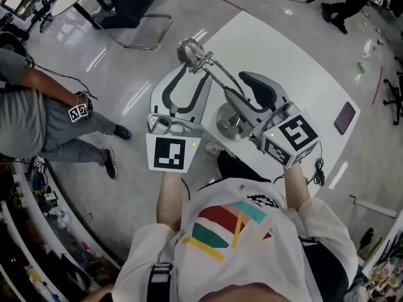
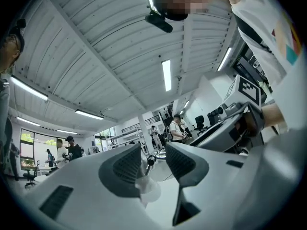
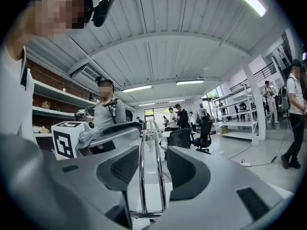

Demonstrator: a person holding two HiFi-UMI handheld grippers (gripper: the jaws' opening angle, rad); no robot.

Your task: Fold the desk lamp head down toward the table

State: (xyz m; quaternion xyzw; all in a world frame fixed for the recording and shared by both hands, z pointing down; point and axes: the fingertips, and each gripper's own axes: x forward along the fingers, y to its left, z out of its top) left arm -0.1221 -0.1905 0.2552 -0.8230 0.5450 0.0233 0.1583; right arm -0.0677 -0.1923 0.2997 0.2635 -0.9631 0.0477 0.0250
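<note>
A chrome desk lamp stands on the white table. Its round base is near the table's front edge, and its two-rod arm slants up and left to the lamp head. My right gripper is shut on the lamp arm, and in the right gripper view the rods run straight between its pads. My left gripper is open, its fingertips just short of the lamp head and holding nothing. In the left gripper view a lamp joint shows through the gap of the left gripper.
A dark phone lies at the table's right corner and a cable hangs off the near edge. A person in grey stands on the floor to the left. A chair is beyond the table.
</note>
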